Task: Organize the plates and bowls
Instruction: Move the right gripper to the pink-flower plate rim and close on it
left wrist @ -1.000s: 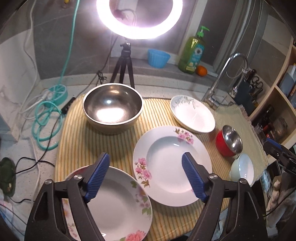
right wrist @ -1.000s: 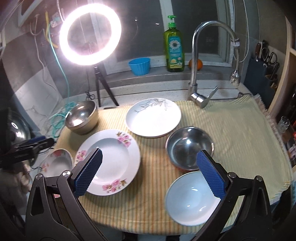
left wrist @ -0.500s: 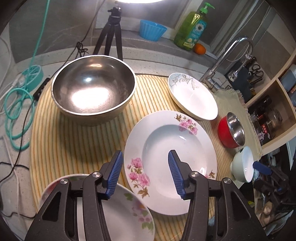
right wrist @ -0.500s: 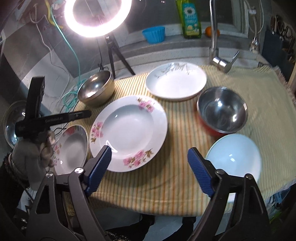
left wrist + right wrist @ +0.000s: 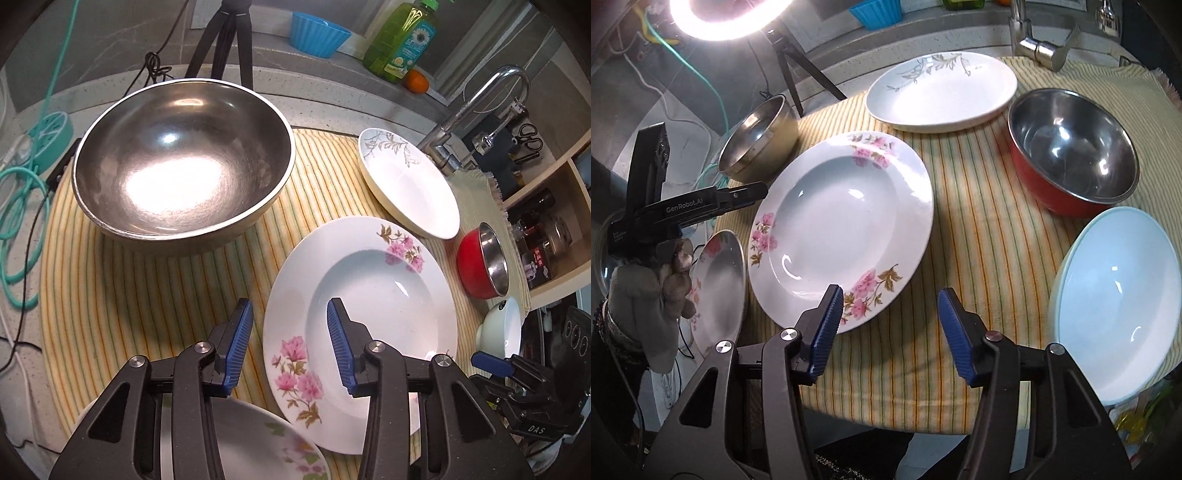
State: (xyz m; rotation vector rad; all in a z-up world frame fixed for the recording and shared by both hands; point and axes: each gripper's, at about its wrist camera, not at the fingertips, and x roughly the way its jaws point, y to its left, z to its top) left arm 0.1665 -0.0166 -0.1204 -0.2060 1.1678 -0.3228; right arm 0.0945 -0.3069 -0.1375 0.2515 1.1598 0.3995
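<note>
Left tool (image 5: pixel 290 345): half open, jaws just narrowed, set astride the near rim of the big flowered plate (image 5: pixel 369 288); nothing is gripped.
Right tool (image 5: pixel 890 332): partly open, jaws just narrowed, empty, held over the striped cloth (image 5: pixel 979 229) at the surface's front edge.
Big flowered plate: laid mid-surface.
Steel bowl (image 5: pixel 184 166): at the back left.
Pale bowl (image 5: pixel 1115 328): at the front right corner.

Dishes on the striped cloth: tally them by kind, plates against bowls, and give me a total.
Plates: 3 (large pink-flowered plate, leaf-patterned plate, small floral plate at the left edge)
Bowls: 3 (large steel bowl, red steel-lined bowl, pale blue bowl)
Total: 6
</note>
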